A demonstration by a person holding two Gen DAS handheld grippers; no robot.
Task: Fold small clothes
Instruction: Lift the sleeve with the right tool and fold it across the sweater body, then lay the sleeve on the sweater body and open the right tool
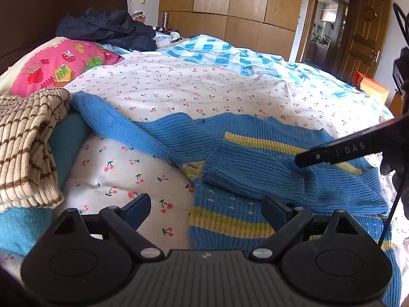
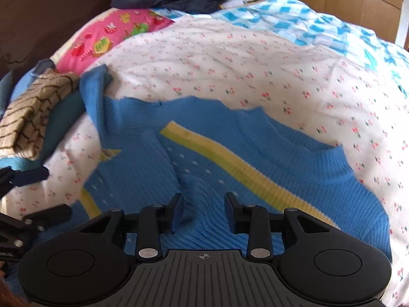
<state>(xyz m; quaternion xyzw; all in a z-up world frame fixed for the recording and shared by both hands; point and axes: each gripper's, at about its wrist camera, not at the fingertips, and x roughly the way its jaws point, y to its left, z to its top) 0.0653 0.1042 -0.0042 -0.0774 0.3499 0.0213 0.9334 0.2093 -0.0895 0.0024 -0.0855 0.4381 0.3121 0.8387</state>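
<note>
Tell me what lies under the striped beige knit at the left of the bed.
The striped beige knit rests on folded teal fabric, with lighter blue cloth beneath. How many garments make up that pile is hidden by the knit itself.

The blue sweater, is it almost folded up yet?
Not yet. One sleeve already lies folded across the blue sweater. The right gripper is open over that sleeve, and the left gripper is open too. The other sleeve still stretches out, and the body is unfolded.
</note>
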